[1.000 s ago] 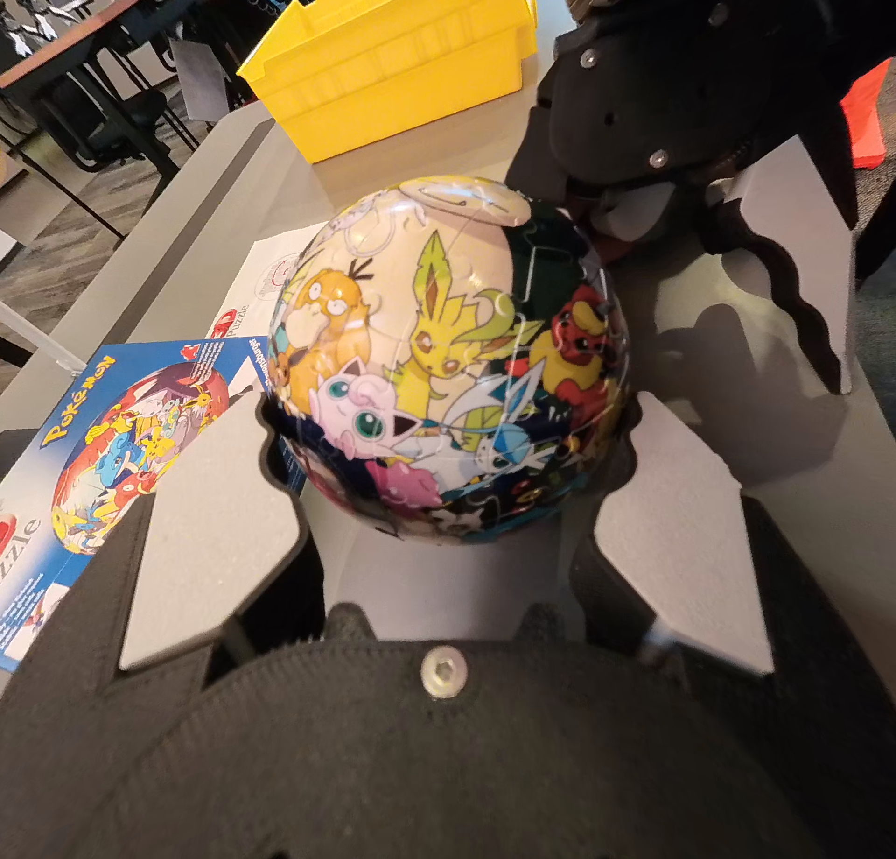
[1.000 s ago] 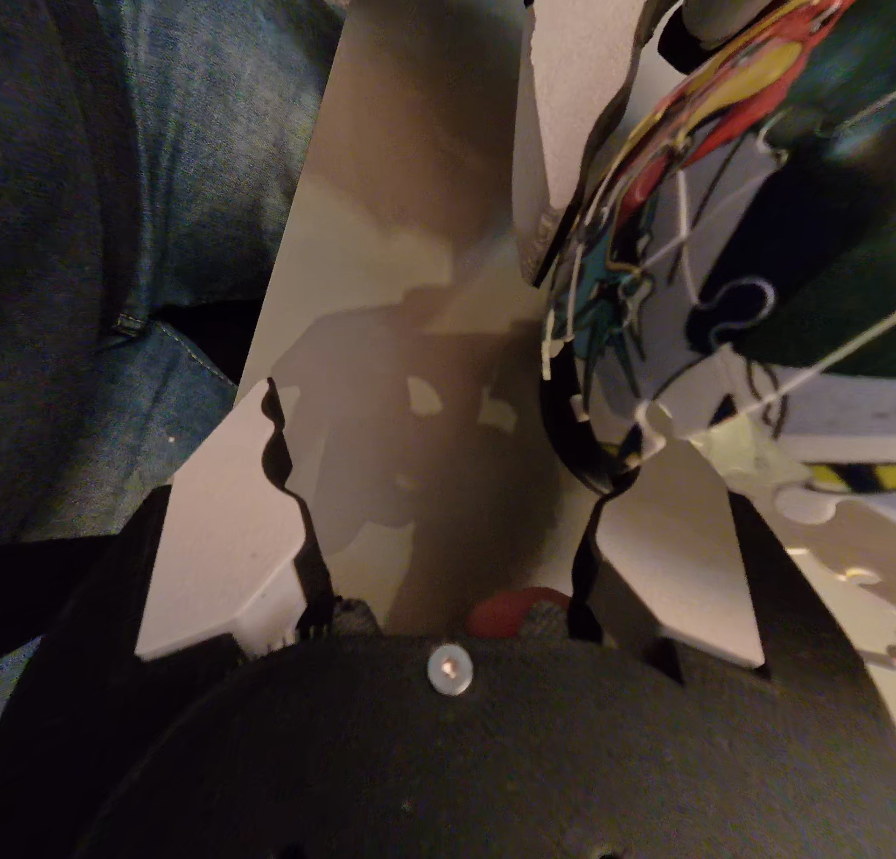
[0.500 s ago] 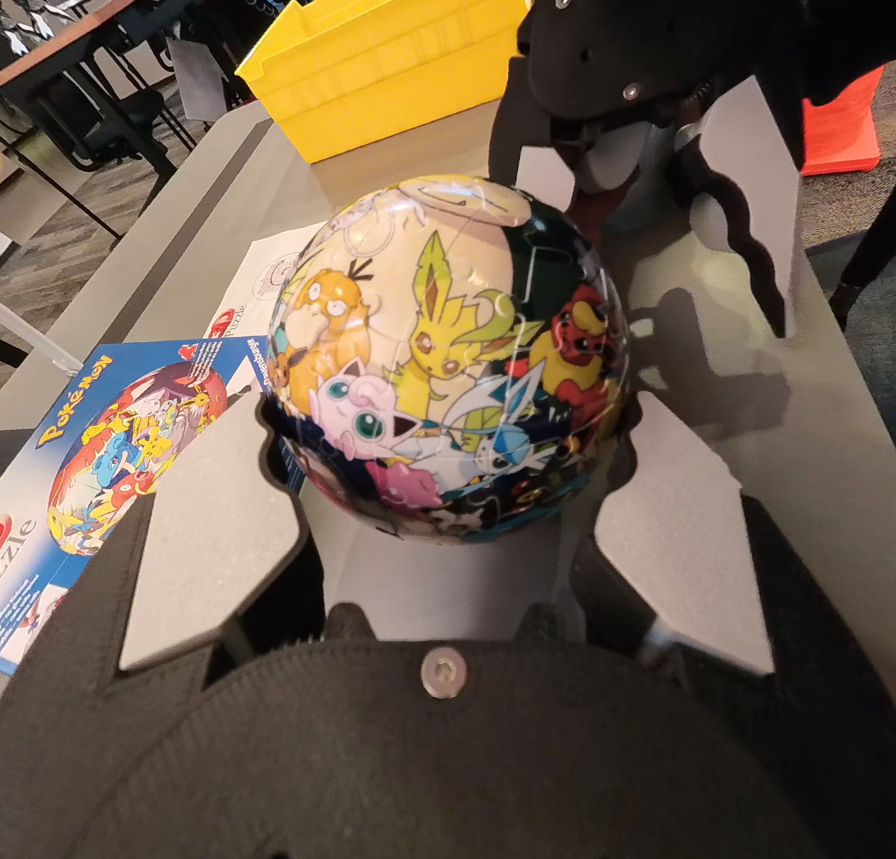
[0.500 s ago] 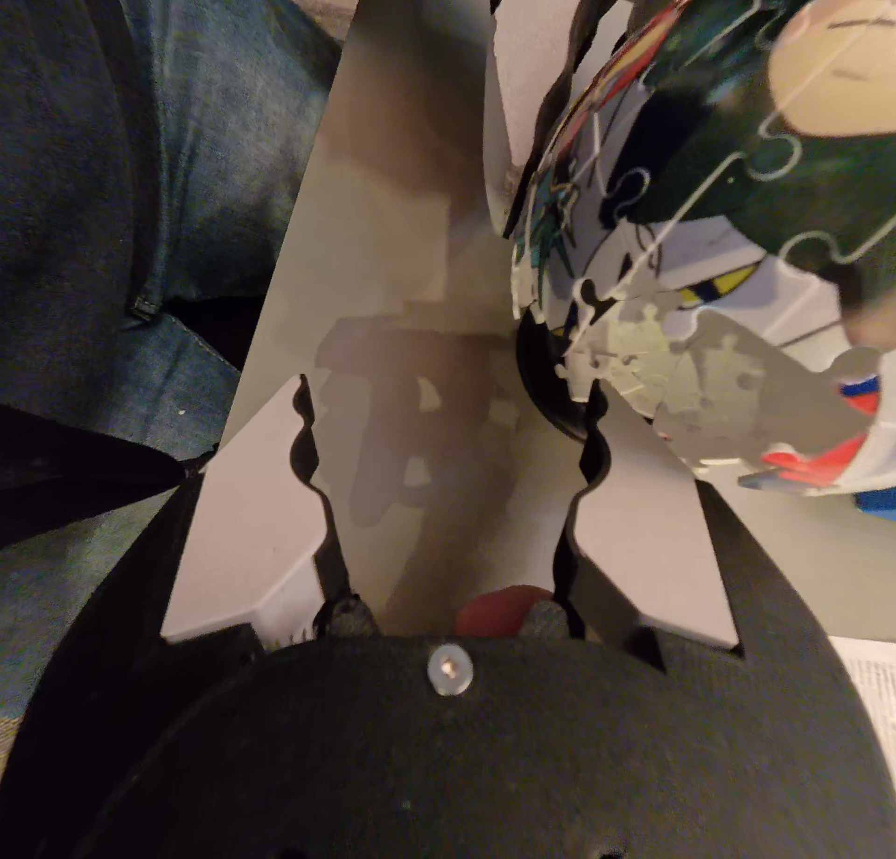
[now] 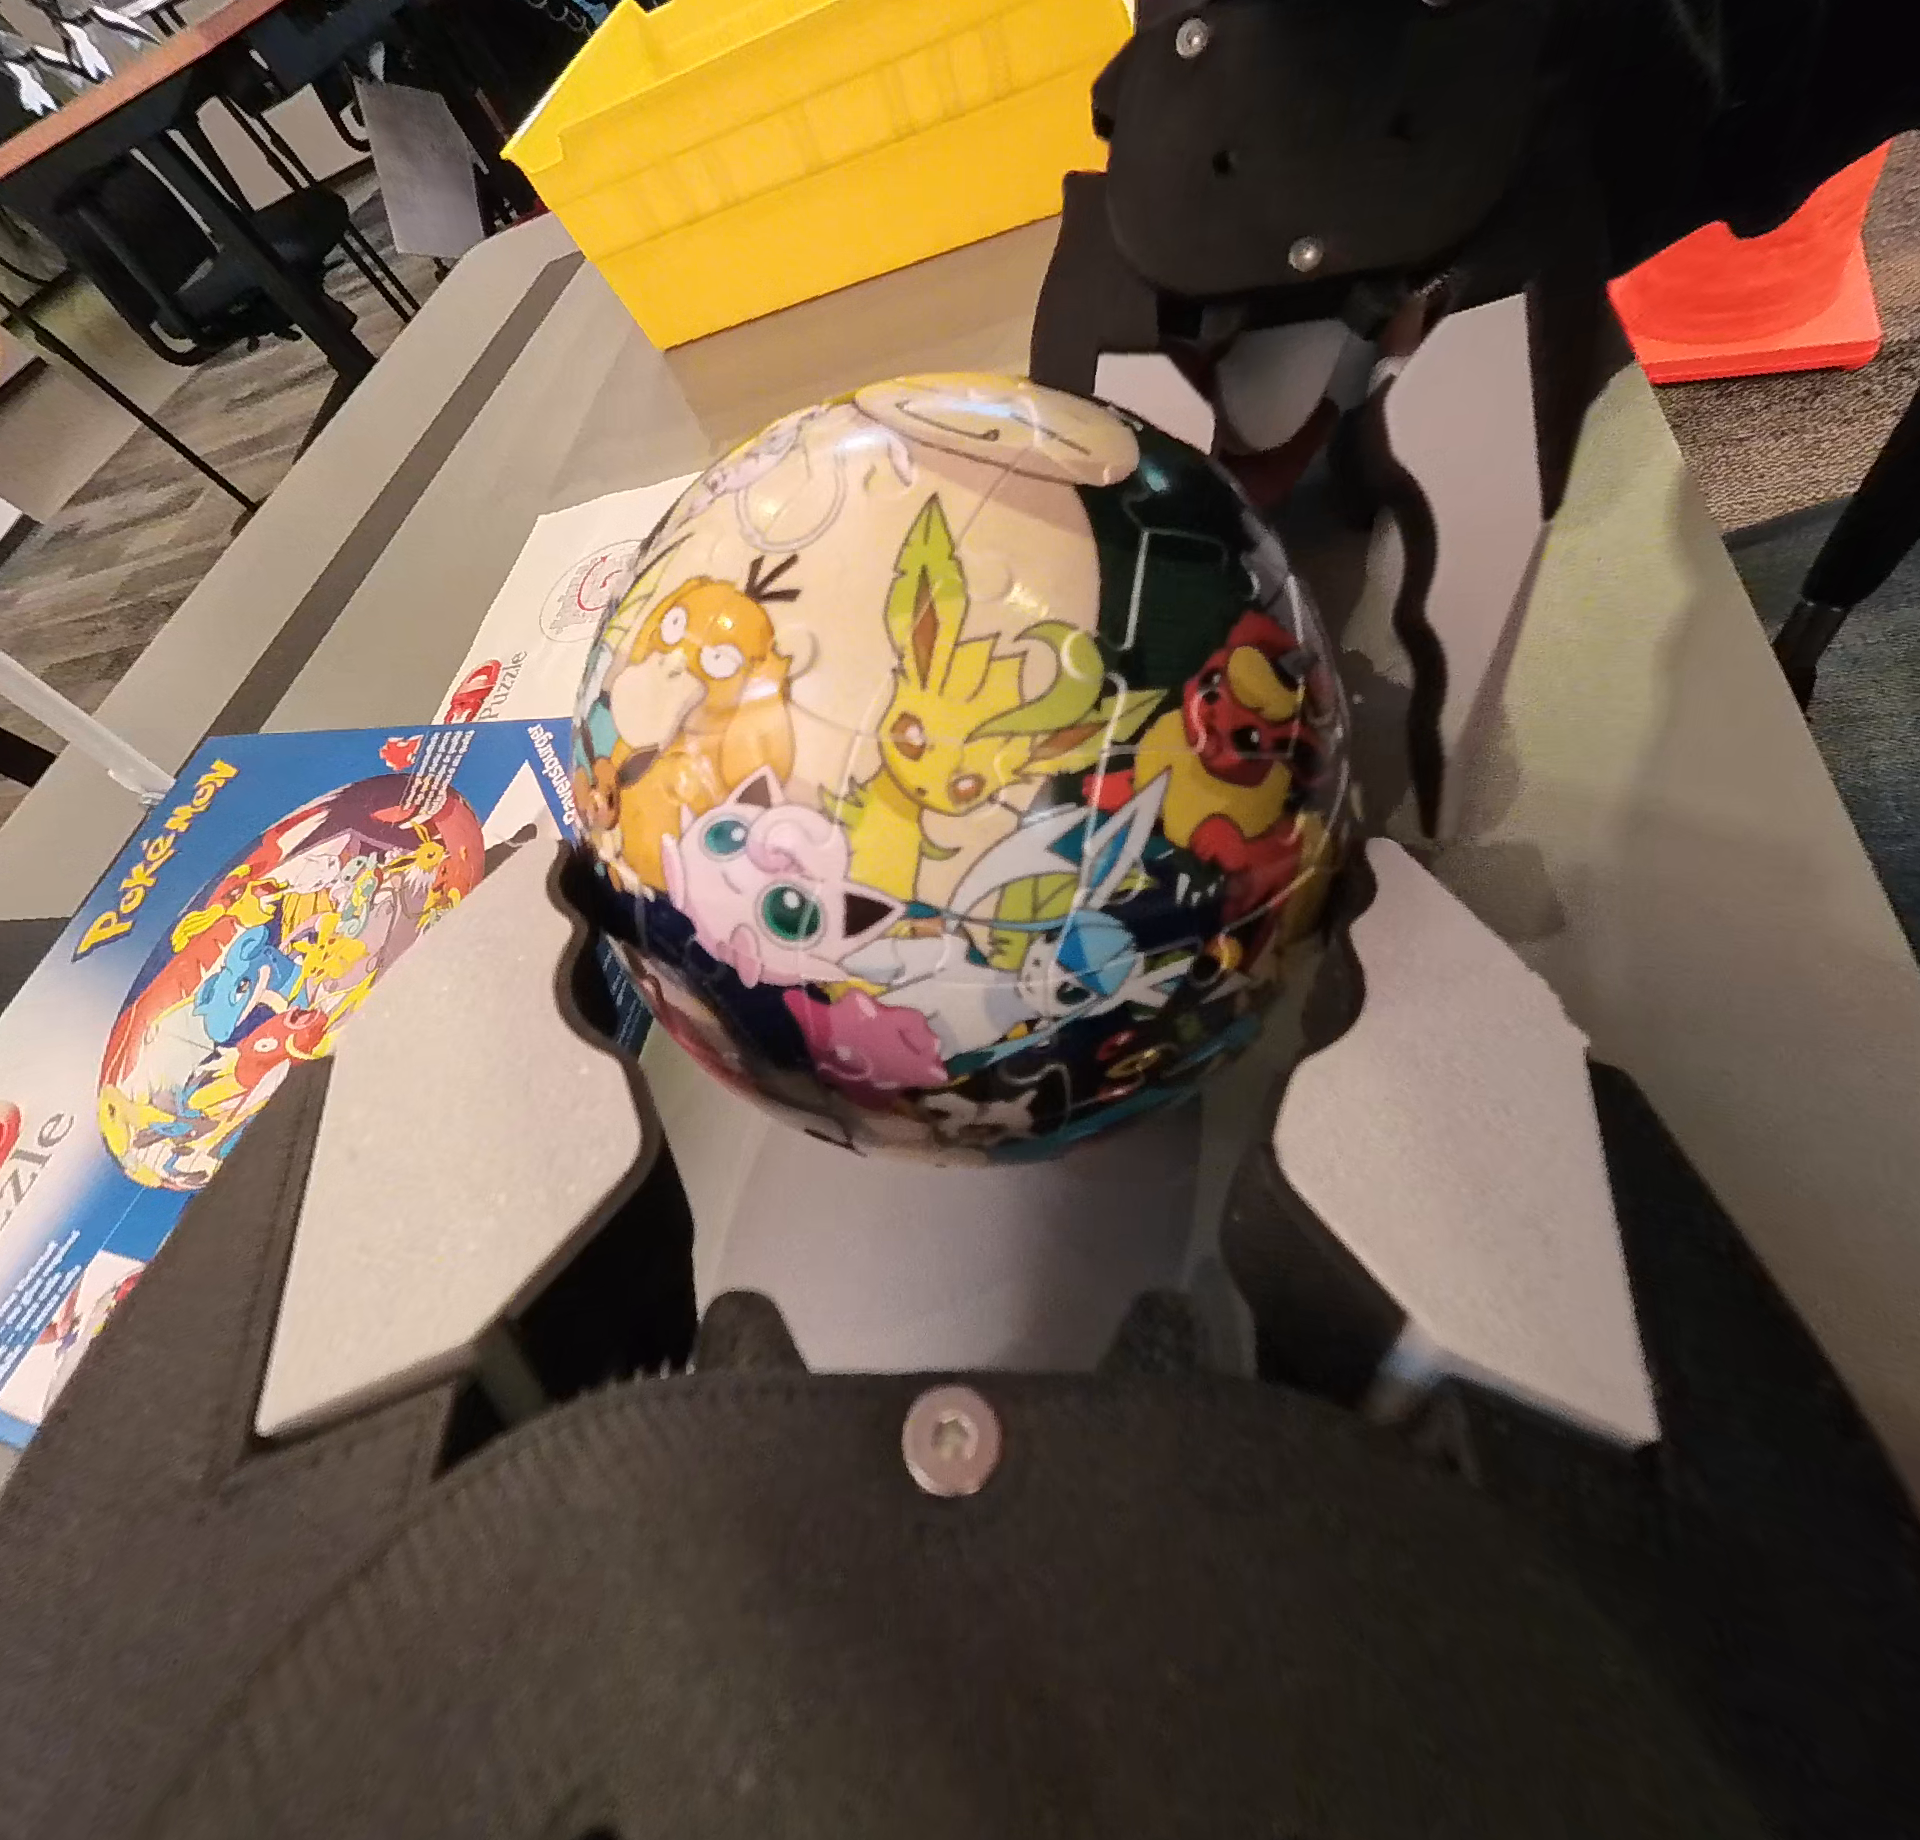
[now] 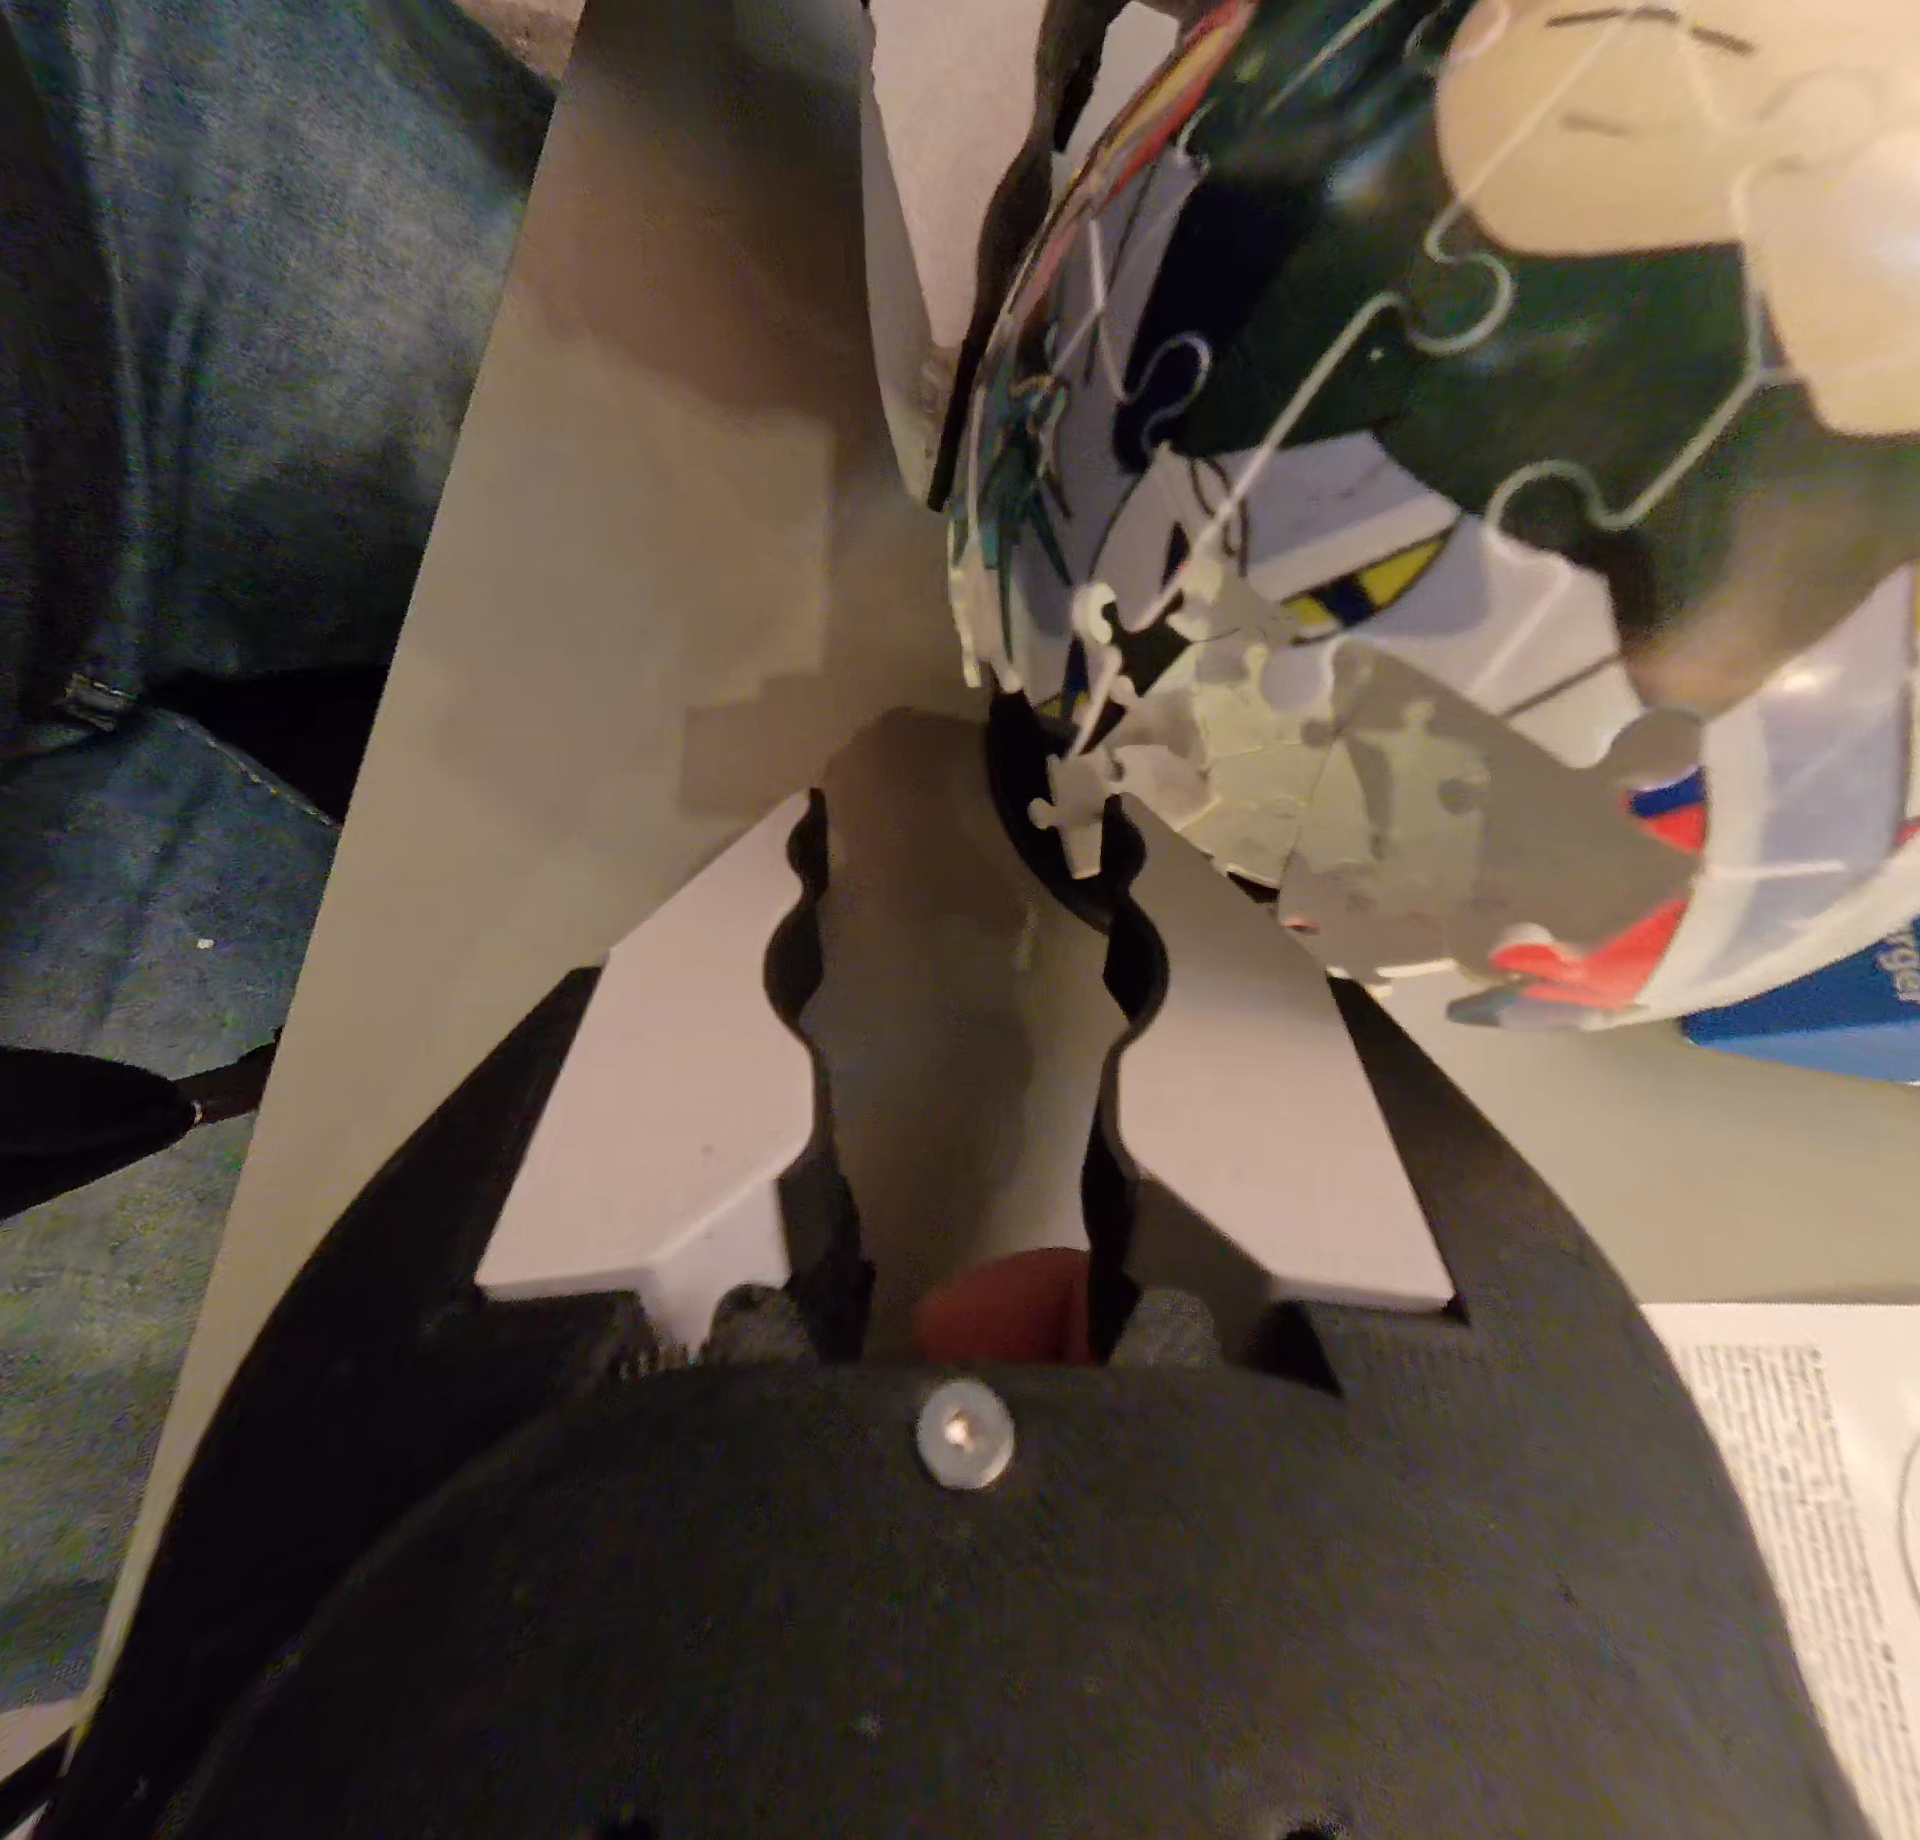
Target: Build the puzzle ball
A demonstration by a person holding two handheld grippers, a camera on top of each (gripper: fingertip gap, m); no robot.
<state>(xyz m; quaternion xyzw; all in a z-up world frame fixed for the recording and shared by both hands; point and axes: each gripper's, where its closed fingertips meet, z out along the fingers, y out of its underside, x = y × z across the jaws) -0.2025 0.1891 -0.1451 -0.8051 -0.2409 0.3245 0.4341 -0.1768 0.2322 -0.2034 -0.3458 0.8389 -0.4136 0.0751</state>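
Black textured left gripper [image 5: 961,917], right gripper [image 6: 961,917]: grey fingers with wavy black edges, silver screw, person's blue jeans [image 6: 208,356].

— How is the left gripper [image 5: 961,917] sitting?
— Its fingers [image 5: 457,1115] are spreading wide; both inner edges are pressing something between them.
— And the right gripper [image 6: 961,865]?
— It is pointing steeply downward; its jaws are standing apart with nothing between them; it is hanging opposite the left.

Printed writing stands on the blue puzzle box [image 5: 239,959] and the white leaflet [image 5: 540,627].
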